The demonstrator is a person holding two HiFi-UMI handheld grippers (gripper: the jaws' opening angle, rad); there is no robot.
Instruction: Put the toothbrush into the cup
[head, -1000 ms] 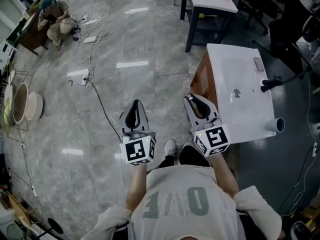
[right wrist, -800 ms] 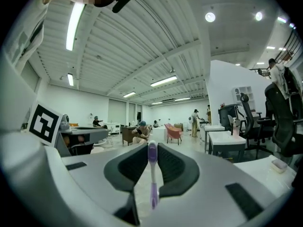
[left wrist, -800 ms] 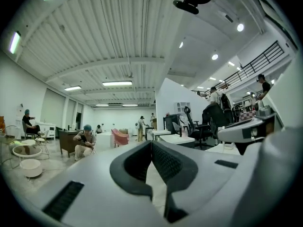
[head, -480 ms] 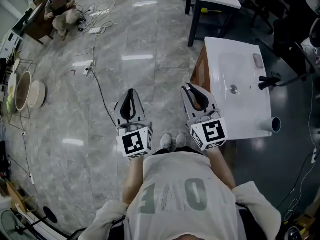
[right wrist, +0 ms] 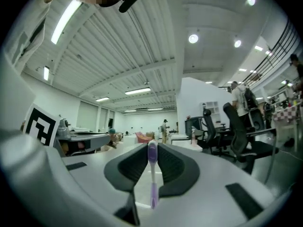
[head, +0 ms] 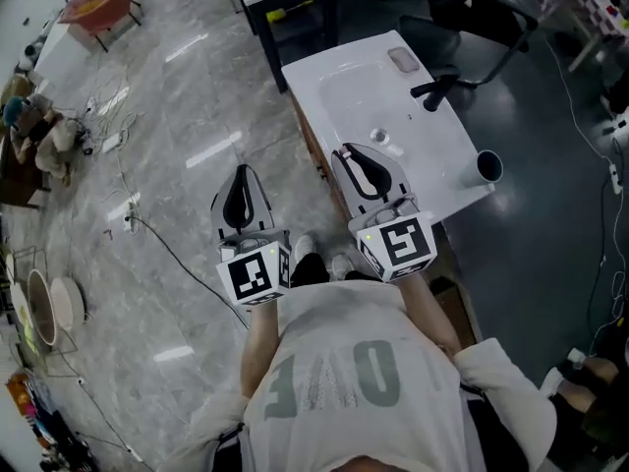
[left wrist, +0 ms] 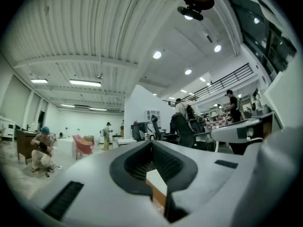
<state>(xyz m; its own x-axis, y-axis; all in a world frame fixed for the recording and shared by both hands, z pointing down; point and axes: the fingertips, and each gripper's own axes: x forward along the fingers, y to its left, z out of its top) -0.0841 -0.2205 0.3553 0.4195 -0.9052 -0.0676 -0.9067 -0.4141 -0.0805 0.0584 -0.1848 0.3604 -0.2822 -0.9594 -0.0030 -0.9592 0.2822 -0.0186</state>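
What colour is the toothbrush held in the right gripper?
Purple and white. The toothbrush shows best in the right gripper view.

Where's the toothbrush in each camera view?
Head view: cannot be made out at the right gripper.
Left gripper view: not in it.
Right gripper view: toothbrush at centre, clamped between the fingers.
Shared landmark: pink chair, far off in all three.

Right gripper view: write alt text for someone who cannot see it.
The right gripper has its jaws shut on a purple and white toothbrush, which runs vertically between them. Behind lies a large bright hall with ceiling lights, black office chairs and a few distant people.
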